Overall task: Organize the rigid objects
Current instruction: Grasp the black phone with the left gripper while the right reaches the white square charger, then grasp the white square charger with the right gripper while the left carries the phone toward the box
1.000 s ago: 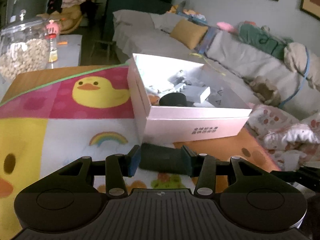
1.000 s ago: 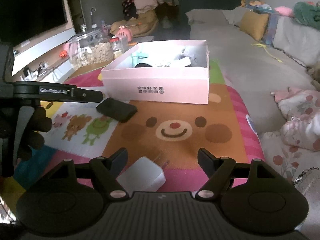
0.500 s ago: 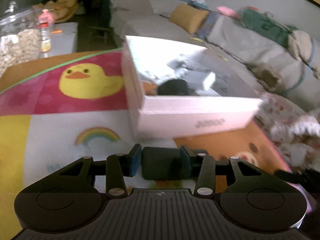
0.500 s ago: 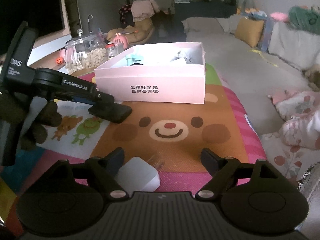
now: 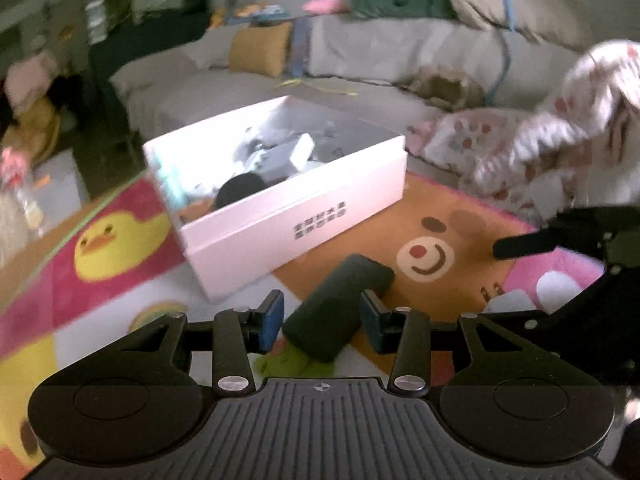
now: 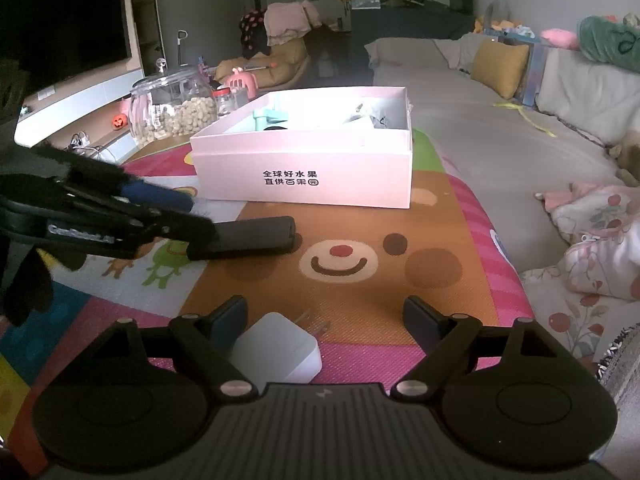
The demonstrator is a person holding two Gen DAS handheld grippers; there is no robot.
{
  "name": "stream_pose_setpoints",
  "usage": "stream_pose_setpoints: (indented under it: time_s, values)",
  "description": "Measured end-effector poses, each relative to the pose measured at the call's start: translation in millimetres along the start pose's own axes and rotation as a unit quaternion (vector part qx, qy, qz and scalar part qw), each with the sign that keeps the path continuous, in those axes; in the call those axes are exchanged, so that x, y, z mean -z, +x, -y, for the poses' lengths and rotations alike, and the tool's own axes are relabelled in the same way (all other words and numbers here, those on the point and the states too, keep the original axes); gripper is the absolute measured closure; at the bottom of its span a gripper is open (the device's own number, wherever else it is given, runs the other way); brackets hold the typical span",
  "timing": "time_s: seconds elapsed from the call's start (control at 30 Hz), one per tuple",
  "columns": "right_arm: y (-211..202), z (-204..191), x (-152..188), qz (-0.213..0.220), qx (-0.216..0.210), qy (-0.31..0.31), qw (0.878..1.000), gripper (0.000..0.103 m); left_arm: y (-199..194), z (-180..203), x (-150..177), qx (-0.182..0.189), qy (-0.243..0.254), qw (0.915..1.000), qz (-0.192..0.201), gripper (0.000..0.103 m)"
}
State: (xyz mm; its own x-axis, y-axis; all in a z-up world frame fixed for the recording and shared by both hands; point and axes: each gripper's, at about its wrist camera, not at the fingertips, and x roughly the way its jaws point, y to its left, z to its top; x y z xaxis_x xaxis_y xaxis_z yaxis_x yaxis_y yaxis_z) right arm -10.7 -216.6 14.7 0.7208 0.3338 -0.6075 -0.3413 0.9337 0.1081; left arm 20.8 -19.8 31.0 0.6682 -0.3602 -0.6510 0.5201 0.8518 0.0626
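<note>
The pink box's (image 5: 280,216) contents are blurred; the jar (image 5: 12,220) is cut off.

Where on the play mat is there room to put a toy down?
The bear face, between the pink box and the white charger, is bare. So is the pink stripe on its right. It is crowded at the left, where the left tongs are at the dark case, and inside the box.

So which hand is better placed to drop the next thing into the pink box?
Left. The left gripper already straddles the black case, close to the pink box. The right gripper is open around the white charger, farther back.
</note>
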Motion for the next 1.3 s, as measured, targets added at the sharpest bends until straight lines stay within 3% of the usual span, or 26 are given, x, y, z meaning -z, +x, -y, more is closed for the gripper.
stream_pose_setpoints:
  time_s: [0.1, 0.23, 0.4, 0.47, 0.63, 0.77, 0.93, 1.13, 1.3]
  values:
    - [0.0, -1.3, 0.5, 0.001, 0.002, -0.003, 1.000, 0.017, 15.9, 4.6, -4.1, 0.006, 0.016, 0.9997, -0.016, 0.057]
    - [0.6, -1.3, 0.7, 0.002, 0.003, -0.004, 1.000, 0.017, 23.1, -1.7, -3.3, 0.031, -0.009, 0.9993, -0.020, 0.055]
    - [0.8, -1.7, 1.0, 0.002, 0.003, -0.004, 1.000, 0.017, 23.5, 4.3, -3.4, 0.028, 0.012, 0.9993, -0.022, 0.055]
    - [0.7, -1.4, 1.0, 0.002, 0.004, -0.004, 1.000, 0.017, 26.1, 4.6, -4.4, 0.013, 0.015, 0.9995, -0.025, 0.049]
    - [0.5, -1.1, 1.1, 0.003, 0.003, -0.004, 1.000, 0.017, 36.3, -10.2, -6.7, 0.020, -0.049, 0.9978, -0.039, 0.045]
    - [0.1, -1.0, 1.3, 0.002, 0.003, -0.002, 1.000, 0.017, 34.3, -9.9, -1.9, 0.024, -0.040, 0.9986, -0.027, 0.047]
    - [-1.1, 3.9, 1.2, 0.002, -0.009, 0.009, 1.000, 0.013, 16.7, -4.6, 12.4, 0.015, -0.056, 0.9982, -0.013, 0.060]
    - [-0.9, 13.6, -0.8, -0.014, -0.060, 0.027, 0.998, 0.001, -24.7, 2.2, 44.9, 0.003, -0.092, 0.9956, -0.013, 0.060]
    - [0.1, 2.5, -2.9, -0.041, -0.058, -0.019, 0.997, 0.000, -41.3, -7.0, 66.3, 0.007, -0.156, 0.9876, 0.013, 0.060]
